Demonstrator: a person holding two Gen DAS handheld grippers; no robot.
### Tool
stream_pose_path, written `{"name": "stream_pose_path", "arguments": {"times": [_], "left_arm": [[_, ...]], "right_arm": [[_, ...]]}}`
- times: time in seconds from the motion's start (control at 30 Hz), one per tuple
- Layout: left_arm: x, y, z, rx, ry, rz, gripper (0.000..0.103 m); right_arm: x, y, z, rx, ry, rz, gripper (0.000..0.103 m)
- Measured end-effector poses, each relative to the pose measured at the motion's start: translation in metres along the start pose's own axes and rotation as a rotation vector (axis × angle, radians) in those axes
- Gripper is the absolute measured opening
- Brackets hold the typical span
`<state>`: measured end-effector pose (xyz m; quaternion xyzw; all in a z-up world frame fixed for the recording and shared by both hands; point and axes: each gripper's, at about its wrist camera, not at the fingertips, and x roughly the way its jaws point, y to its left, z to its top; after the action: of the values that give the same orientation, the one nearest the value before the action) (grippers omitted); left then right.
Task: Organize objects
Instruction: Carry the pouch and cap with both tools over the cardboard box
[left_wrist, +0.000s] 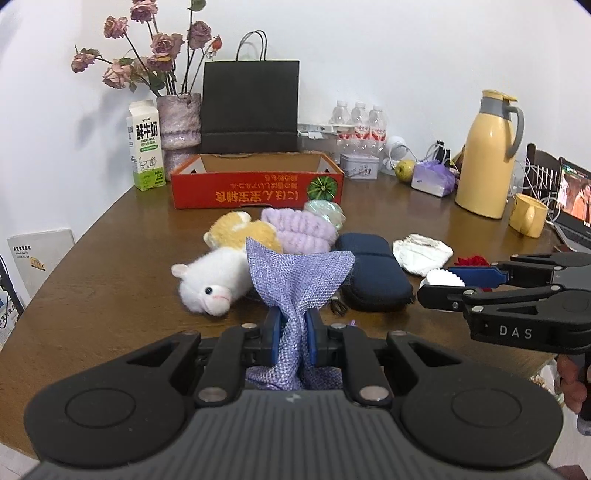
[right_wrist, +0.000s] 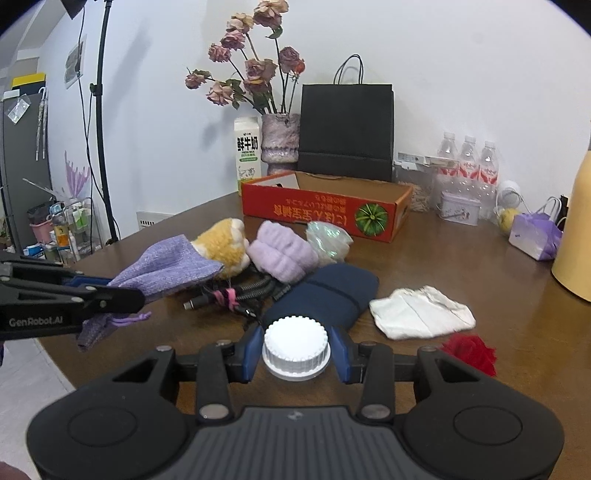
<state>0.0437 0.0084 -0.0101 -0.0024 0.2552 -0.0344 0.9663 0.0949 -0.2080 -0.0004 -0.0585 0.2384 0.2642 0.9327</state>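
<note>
Left jaws (left_wrist: 291, 332): pinched tight on purple mesh pouch (left_wrist: 295, 280), lifted off surface (left_wrist: 110, 295).
Right jaws (right_wrist: 295, 354): clamped on white ribbed cap (right_wrist: 294, 345).
Beyond: plush toys (left_wrist: 212, 284), navy case (left_wrist: 373, 273), red cardboard box (left_wrist: 255, 188).

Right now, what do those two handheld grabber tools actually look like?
Both match: the left gripper and right gripper have a grey ribbed body, two round black discs, black linkage bars with silver pins, and jaws lined with blue pads. Seen side-on, the left one reads "GenRobot.AI" and the right one "DAS" in pale lettering. No cables or sleeves show.
</note>
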Motion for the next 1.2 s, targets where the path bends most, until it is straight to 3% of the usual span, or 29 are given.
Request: {"name": "stream_pose_path", "arguments": {"times": [0.5,1.2], "left_arm": [[0.016,0.025,0.034,-0.033,-0.071,0.019,0.015],[0.083,0.060,0.091,-0.061,-0.085,0.038,0.015]], "right_arm": [[0.026,0.016,0.037,-0.005,-0.050,-0.003,0.039],[0.096,0.007,0.094,0.003,-0.079,-0.013,0.039]]}}
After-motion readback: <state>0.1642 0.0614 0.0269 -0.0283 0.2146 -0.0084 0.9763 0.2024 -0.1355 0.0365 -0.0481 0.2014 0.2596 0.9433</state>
